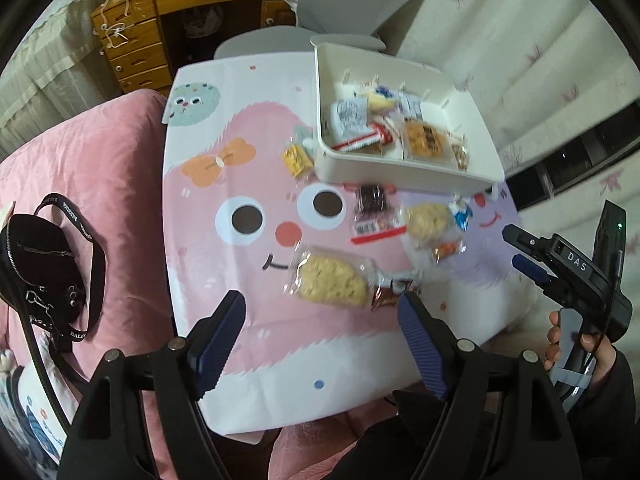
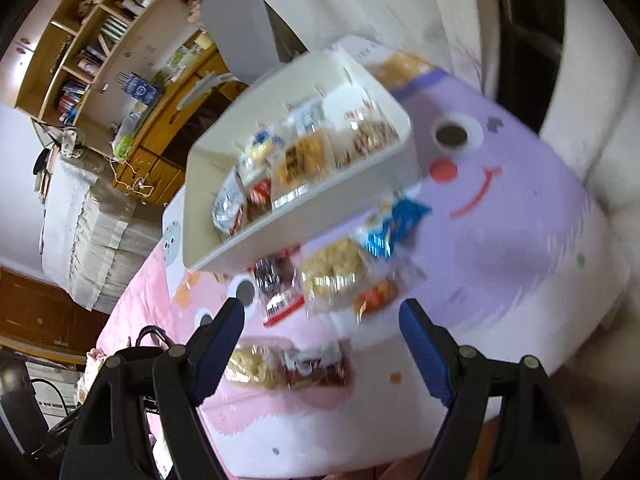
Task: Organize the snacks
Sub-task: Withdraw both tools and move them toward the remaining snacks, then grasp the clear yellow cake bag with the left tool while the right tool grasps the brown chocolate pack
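Motion is smearing the snacks point(image 2: 328, 276) and box point(image 2: 224, 248) in the right wrist view, leaving labels unreadable, while the frame edge is cutting off the black bag point(image 1: 36, 264) in the left.

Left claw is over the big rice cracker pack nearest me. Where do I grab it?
Come from above with the left claw and pinch the rice cracker pack across its narrower width, mid-body. It lies flat on the mat, and a small red packet touches its right end, so avoid that end.

Glossy clear-plastic snack wrappers point(image 1: 332, 276) lie on smooth printed cloth point(image 1: 224, 160) beside a matt white plastic box point(image 1: 400, 168).
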`<state>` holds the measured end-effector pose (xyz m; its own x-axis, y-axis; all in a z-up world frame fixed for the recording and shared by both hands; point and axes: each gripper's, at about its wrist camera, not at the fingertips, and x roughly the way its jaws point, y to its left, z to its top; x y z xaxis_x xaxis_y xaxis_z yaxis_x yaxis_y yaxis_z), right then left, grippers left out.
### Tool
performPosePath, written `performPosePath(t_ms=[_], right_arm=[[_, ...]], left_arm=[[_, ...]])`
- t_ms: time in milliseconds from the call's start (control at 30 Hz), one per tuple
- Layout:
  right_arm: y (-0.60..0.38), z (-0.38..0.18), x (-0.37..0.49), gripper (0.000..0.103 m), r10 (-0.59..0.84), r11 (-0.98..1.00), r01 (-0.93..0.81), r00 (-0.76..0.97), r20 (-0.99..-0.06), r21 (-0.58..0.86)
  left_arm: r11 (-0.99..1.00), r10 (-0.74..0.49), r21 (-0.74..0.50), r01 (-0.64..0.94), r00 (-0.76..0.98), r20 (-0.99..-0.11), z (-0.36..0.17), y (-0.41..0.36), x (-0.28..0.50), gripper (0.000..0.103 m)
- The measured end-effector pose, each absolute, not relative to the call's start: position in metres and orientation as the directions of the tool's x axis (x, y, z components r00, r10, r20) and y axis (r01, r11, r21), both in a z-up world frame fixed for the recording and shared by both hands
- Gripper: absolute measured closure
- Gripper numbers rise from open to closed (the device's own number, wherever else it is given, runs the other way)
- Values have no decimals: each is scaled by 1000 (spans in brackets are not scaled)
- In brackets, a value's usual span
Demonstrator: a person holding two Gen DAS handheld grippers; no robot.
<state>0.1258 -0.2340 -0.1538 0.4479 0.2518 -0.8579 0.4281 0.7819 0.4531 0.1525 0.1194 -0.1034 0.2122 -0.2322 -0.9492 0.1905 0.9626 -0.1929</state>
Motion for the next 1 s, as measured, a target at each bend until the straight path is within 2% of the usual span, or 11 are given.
performPosePath(t_ms=[500,700,1000], right_arm=[[-187,-206,98,22,218,817,438,369,-904,376],[-169,-219,94,22,183,897,310,389,-903,316],[-148,-233,88,22,197,959,86,478,-856,269]], left_arm=[[943,-180,-163,290,32,-983,-173,111,157,17],[926,-167,-166,339,-26,-986,-200,92,170,12],[936,-142,-175,306,-130,-981,-249,82,187,12]])
